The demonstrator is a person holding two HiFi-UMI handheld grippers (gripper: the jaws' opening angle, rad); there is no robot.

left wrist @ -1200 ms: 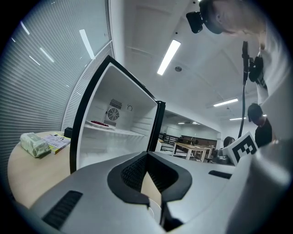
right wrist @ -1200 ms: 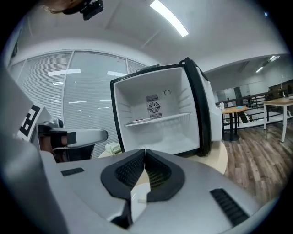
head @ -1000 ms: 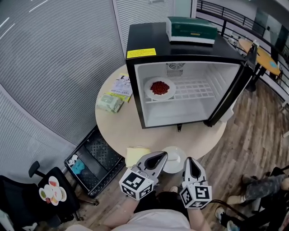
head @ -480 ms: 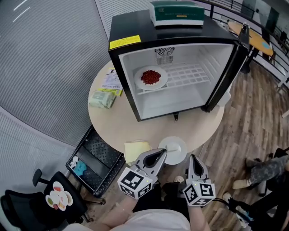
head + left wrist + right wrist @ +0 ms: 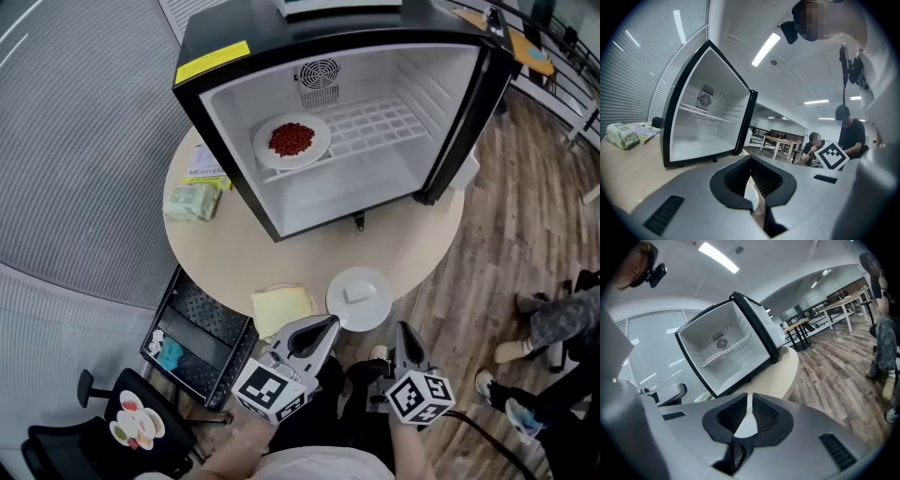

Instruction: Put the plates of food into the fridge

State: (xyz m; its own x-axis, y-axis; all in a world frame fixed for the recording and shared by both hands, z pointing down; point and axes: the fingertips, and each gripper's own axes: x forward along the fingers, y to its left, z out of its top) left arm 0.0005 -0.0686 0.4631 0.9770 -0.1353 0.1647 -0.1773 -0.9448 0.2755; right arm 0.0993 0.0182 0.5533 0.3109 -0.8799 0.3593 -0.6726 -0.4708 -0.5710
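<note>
Beside white plate, yellow cloth, packet left of fridge

Round beige table sits centre frame. On its left side is a green packet, with a printed leaflet just above it. A yellow cloth lies at the table's lower edge.

Lower left, a black crate sits on the floor, partly under the table, with a teal item inside. Bottom-left corner has a black chair and a white disc with coloured spots on its seat.

Wood-plank floor is on the right, someone's legs and shoes at the right edge. Grey ribbed blinds fill the upper left.
</note>
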